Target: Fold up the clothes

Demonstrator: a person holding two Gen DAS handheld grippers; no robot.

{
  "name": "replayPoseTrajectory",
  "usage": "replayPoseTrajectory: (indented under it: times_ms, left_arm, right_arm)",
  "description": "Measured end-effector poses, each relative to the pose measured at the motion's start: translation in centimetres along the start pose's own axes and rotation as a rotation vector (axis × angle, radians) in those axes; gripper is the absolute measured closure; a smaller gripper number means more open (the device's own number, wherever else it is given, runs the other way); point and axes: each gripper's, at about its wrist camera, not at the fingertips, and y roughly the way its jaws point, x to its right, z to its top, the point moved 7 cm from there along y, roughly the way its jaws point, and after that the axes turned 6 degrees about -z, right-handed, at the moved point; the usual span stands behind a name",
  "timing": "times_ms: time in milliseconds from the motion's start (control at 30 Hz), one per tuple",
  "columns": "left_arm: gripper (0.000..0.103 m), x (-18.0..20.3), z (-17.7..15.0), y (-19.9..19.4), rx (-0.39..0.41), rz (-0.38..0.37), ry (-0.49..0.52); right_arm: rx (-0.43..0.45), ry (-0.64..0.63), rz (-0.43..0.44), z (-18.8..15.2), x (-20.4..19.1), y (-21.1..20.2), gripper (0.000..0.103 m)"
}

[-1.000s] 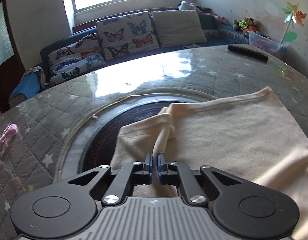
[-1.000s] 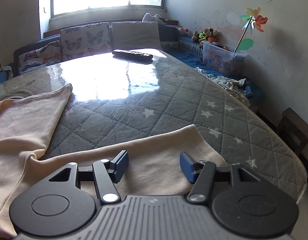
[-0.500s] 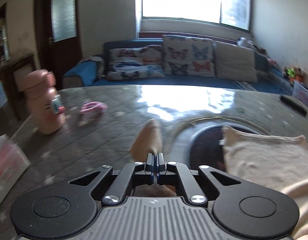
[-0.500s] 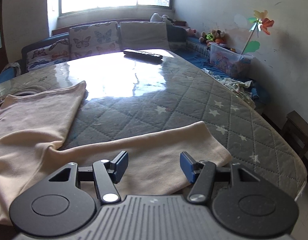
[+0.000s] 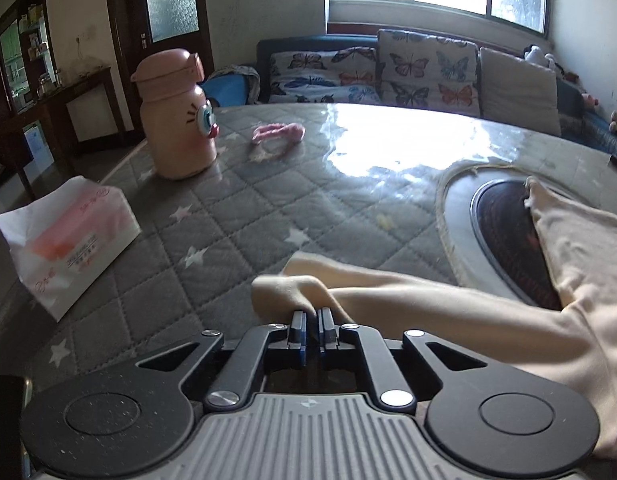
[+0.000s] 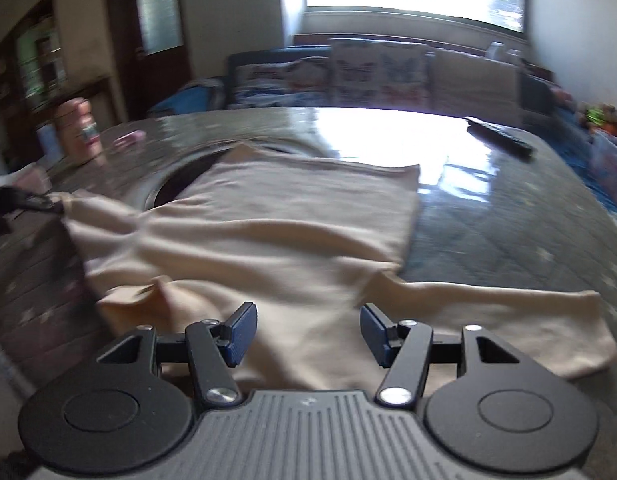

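Low over table, left gripper clamps one cream garment sleeve; right gripper hovers above, jaws apart.

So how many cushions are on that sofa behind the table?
3 that I can see: a low butterfly cushion on the left, an upright butterfly cushion in the middle, and a plain beige cushion on the right. More may be hidden beyond the frame's right edge.

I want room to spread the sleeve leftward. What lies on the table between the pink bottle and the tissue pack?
Nothing: in the left wrist view, only bare quilted table cover separates the pink bottle and tissue pack.
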Motion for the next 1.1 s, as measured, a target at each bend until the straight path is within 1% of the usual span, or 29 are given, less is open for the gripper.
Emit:
replayPoseTrajectory:
  times_ms: [100,200,233,267,333,367,400,433,500,567,700,900,1033,1100]
  left_arm:
    - [0.091,0.0,-0.6,-0.8,0.002,-0.003,0.029]
    - [0.09,0.9,-1.0,-2.2,0.017,-0.038,0.075]
    - [0.085,1.3,-1.1,-2.7,0.027,-0.047,0.094]
    - [0.079,1.5,-1.1,-3.2,0.036,-0.049,0.11]
    - [0.078,2.2,-1.2,-4.1,0.054,-0.059,0.138]
    - [0.078,2.6,-1.1,-4.6,0.059,-0.079,0.143]
    - [0.078,3.1,-1.1,-5.0,0.063,-0.1,0.153]
    - [0.078,4.0,-1.2,-5.4,0.066,-0.127,0.172]
    - [0.078,6.1,-1.4,-6.0,0.075,-0.182,0.221]
    - [0.078,8.8,-1.7,-6.4,0.078,-0.249,0.269]
    - [0.078,14.0,-2.1,-6.3,0.066,-0.365,0.327]
    - [0.078,20.9,-3.6,-5.9,0.043,-0.504,0.436]
    - [0.078,23.7,-5.7,-5.9,0.01,-0.576,0.53]
    - [0.078,24.2,-6.6,-5.9,-0.006,-0.602,0.578]
  right_arm:
    - [-0.012,-0.065,0.05,-0.3,-2.8,0.0,0.045]
    - [-0.026,-0.123,0.087,-0.7,-5.2,0.2,0.048]
    - [-0.028,-0.133,0.091,-0.8,-5.5,0.2,0.049]
    - [-0.032,-0.146,0.097,-1.0,-6.0,0.2,0.053]
    - [-0.043,-0.162,0.097,-1.3,-6.5,0.5,0.06]
    - [-0.048,-0.166,0.091,-1.5,-6.6,0.7,0.068]
    - [-0.055,-0.169,0.086,-1.7,-6.7,0.8,0.073]
    - [-0.061,-0.17,0.082,-1.8,-6.7,1.0,0.075]
    - [-0.063,-0.176,0.079,-2.1,-6.7,1.1,0.093]
    - [-0.058,-0.181,0.082,-2.2,-6.8,0.7,0.096]
    - [-0.05,-0.219,0.079,-2.4,-7.0,-0.5,0.097]
    - [-0.093,-0.268,0.097,-3.8,-7.4,-1.4,0.098]
    - [-0.112,-0.265,0.134,-3.8,-7.0,-1.8,0.095]
    - [-0.107,-0.249,0.163,-3.1,-6.5,-2.3,0.089]
